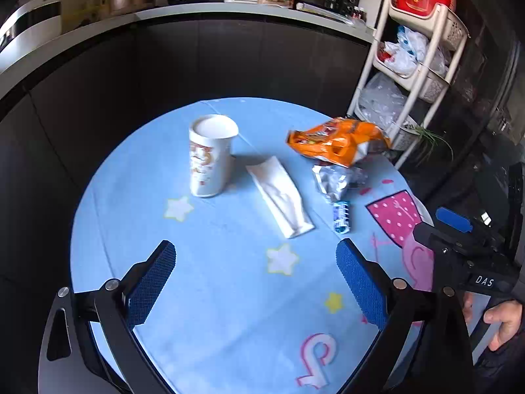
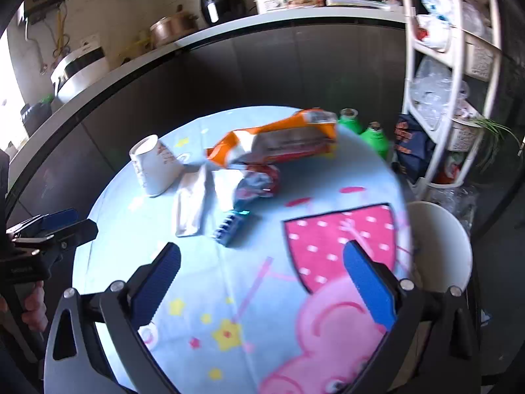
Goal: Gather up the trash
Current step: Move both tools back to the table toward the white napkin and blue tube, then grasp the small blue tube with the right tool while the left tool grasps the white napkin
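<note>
On the round table with a blue cartoon cloth (image 1: 213, 295) (image 2: 197, 282) lie several pieces of trash. A white paper cup (image 1: 210, 156) (image 2: 154, 170) stands upright at the left. A flat white wrapper (image 1: 282, 197) (image 2: 192, 203) lies beside it. Farther right are an orange snack bag (image 1: 338, 141) (image 2: 279, 142), a crumpled silver wrapper (image 1: 334, 180) (image 2: 259, 184) and a small blue wrapper (image 1: 342, 216) (image 2: 231, 225). My left gripper (image 1: 256, 259) (image 2: 65, 226) hangs open over the near table, empty. My right gripper (image 2: 262, 266) (image 1: 439, 223) is open and empty above the pink cartoon print.
A white bin (image 2: 439, 246) stands by the table's right edge. A white tiered rack (image 1: 420, 65) (image 2: 459, 65) with plastic bags is at the right, green bottles (image 2: 374, 138) on the floor beside it. A dark counter (image 1: 197, 49) with kitchen appliances curves behind the table.
</note>
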Action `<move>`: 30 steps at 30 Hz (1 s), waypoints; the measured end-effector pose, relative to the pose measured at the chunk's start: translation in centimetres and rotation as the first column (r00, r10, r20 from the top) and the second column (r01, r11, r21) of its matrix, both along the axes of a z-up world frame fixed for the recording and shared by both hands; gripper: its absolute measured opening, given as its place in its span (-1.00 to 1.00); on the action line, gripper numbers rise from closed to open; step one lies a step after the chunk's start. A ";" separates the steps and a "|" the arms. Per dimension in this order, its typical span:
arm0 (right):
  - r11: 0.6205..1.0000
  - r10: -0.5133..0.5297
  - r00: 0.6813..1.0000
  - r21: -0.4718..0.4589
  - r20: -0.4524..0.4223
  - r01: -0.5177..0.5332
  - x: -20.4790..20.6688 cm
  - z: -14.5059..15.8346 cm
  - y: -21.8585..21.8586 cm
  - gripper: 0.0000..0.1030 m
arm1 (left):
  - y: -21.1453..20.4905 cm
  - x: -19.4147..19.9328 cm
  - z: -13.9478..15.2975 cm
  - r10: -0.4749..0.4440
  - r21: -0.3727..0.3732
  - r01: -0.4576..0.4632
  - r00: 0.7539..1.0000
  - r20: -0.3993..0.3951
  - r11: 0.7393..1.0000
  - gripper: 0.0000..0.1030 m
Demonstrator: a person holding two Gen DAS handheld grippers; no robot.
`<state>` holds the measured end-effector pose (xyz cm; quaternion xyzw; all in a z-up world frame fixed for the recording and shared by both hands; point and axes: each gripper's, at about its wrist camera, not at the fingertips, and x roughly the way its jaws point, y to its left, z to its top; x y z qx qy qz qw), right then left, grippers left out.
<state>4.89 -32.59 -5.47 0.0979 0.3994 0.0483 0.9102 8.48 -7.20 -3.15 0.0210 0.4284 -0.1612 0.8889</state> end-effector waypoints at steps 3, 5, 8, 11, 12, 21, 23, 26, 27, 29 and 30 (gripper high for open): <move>0.999 0.031 0.999 -0.012 -0.028 -0.031 1.6 -0.3 2.0 0.78 | 1.7 0.3 -0.7 0.023 -0.003 -0.024 1.000 -0.005 1.000 0.83; 0.999 0.046 0.997 -0.022 -0.057 -0.048 2.7 -0.9 3.2 0.65 | 2.6 0.6 -1.2 0.025 -0.022 -0.026 0.999 -0.026 0.999 0.82; 0.998 0.058 0.993 -0.027 -0.105 -0.061 4.1 -2.2 4.6 0.40 | 3.5 0.6 -1.7 0.007 -0.038 -0.008 1.000 -0.031 0.999 0.81; 0.997 0.053 0.989 -0.044 -0.141 -0.060 5.2 -3.6 5.8 0.09 | 3.9 0.7 -2.0 -0.009 -0.034 0.008 1.000 -0.029 0.999 0.75; 0.997 0.049 0.988 -0.046 -0.149 -0.056 5.5 -4.0 6.0 0.02 | 3.9 0.8 -2.1 -0.014 -0.034 0.013 0.999 -0.030 0.999 0.73; 0.996 -0.006 0.986 -0.087 -0.168 -0.008 7.6 -5.7 6.6 -0.74 | 3.2 2.1 -3.6 -0.049 -0.097 0.039 0.993 -0.104 0.995 0.54; 0.998 -0.004 0.988 -0.070 -0.156 -0.007 7.3 -5.4 6.2 -0.83 | 2.5 2.5 -3.9 -0.061 -0.105 0.049 0.991 -0.120 0.993 0.49; 0.997 0.003 0.991 -0.074 -0.132 -0.013 6.5 -4.9 5.4 -0.83 | 0.7 3.6 -4.4 -0.072 -0.115 0.055 0.987 -0.142 0.992 0.40; 0.997 0.003 0.992 -0.075 -0.127 -0.013 6.1 -4.6 5.1 -0.83 | 0.0 4.0 -4.5 -0.078 -0.123 0.060 0.986 -0.146 0.991 0.40; 0.998 -0.003 0.993 -0.069 -0.116 -0.005 5.6 -4.5 4.5 -0.83 | -1.6 4.9 -5.0 -0.073 -0.111 0.057 0.985 -0.155 0.992 0.38; 0.998 -0.005 0.993 -0.066 -0.116 -0.002 5.4 -4.4 4.2 -0.83 | -2.4 5.2 -5.3 -0.074 -0.103 0.058 0.985 -0.157 0.993 0.37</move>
